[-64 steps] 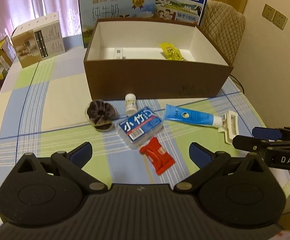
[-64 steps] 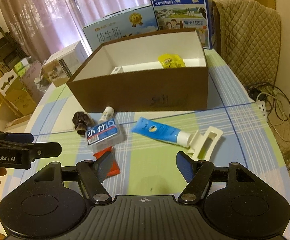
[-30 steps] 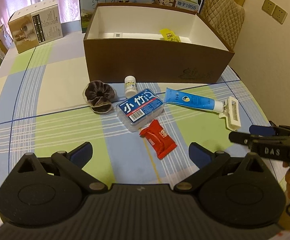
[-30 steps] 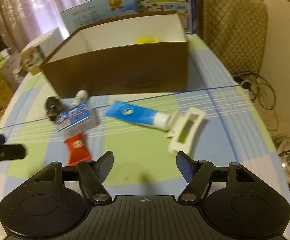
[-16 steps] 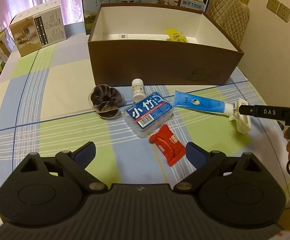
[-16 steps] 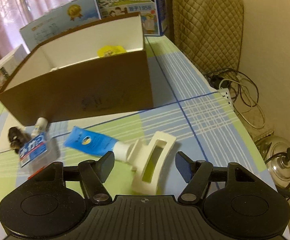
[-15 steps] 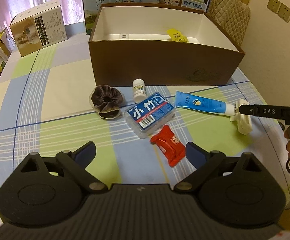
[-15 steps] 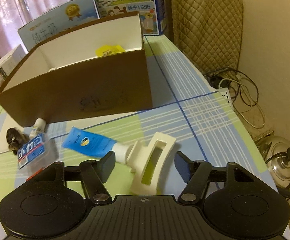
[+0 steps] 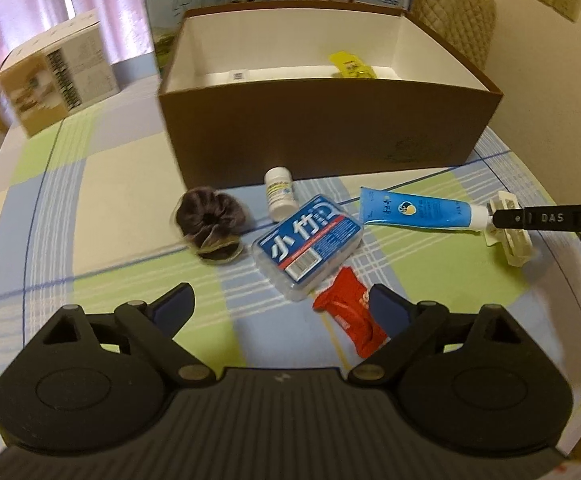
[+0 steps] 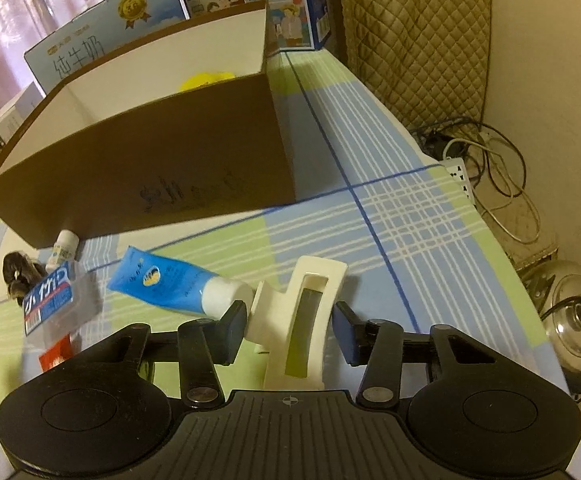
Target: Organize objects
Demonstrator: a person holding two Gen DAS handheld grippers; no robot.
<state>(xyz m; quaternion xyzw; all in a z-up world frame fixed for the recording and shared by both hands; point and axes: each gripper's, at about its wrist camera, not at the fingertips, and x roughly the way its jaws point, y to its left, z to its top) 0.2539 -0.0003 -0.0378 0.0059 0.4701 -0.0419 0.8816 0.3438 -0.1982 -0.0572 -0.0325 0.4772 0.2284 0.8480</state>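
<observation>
From the left wrist view, the left tool [image 9: 280, 308] hangs with its jaws spread wide and empty above the checked blue-and-green counter [image 9: 90, 184]. Ahead of it lie a red foil snack packet [image 9: 348, 326], a clear plastic case with a blue label [image 9: 308, 246], a dark brown fabric scrunchie [image 9: 209, 222], a small white pill bottle [image 9: 279, 198] and a blue toothpaste tube [image 9: 418, 213], all in front of the open brown cardboard box [image 9: 330, 140]. From the right wrist view, the right tool [image 10: 290, 326] is open, its fingers on either side of the cream plastic hair claw clip [image 10: 304, 320], which rests on the counter just beside the tube's white cap; whether the pads touch it I cannot tell.
</observation>
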